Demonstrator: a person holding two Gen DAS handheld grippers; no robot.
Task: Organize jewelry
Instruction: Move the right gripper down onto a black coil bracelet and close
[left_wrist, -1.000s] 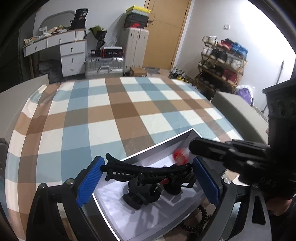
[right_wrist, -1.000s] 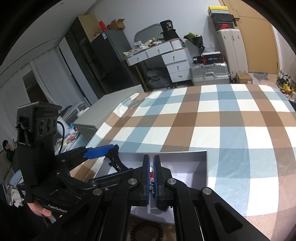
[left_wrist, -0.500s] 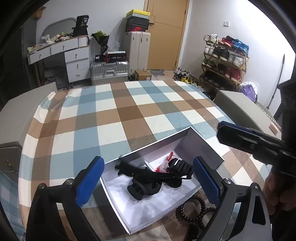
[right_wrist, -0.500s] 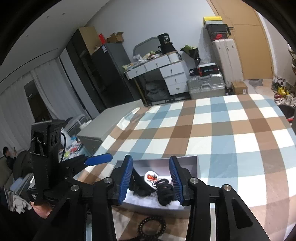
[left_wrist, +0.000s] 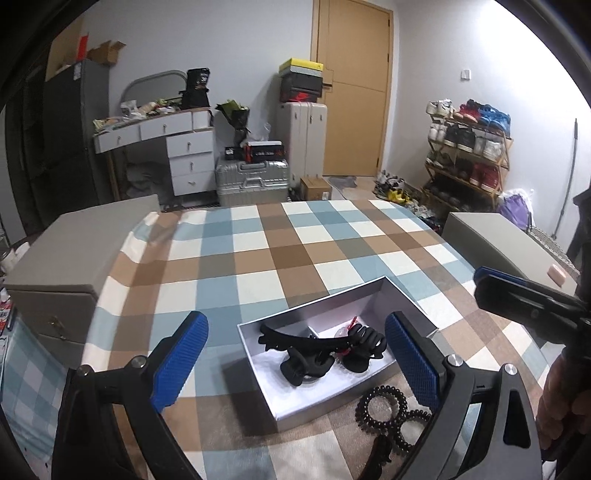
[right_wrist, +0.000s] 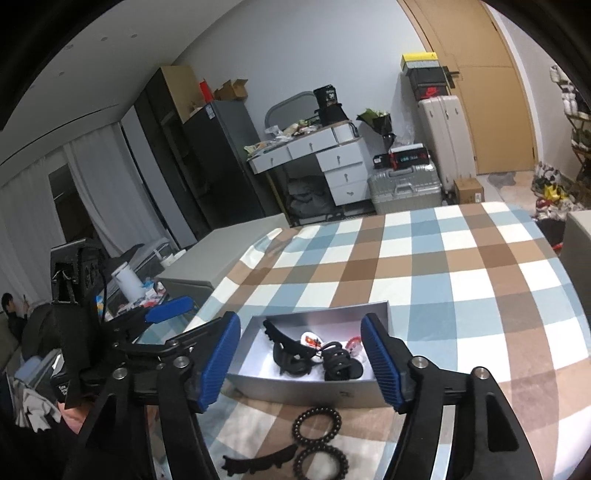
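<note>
Now that the right claw, shut a second ago, is spread wide and empty like the left claw, remaining hair ties are seen just before the box.

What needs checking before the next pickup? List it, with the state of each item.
1. Right gripper open and holding nothing: ok.
2. Left gripper open and holding nothing: ok.
3. Silver box open, with room on its white floor: ok.
4. Black hair claws lying inside the box, not over its rim: ok.
5. Two black spiral hair ties and a black clip out on the checked cloth in front of the box: not ok, not yet put away.
6. Whether the two ties are linked or just touching: cannot tell.
</note>
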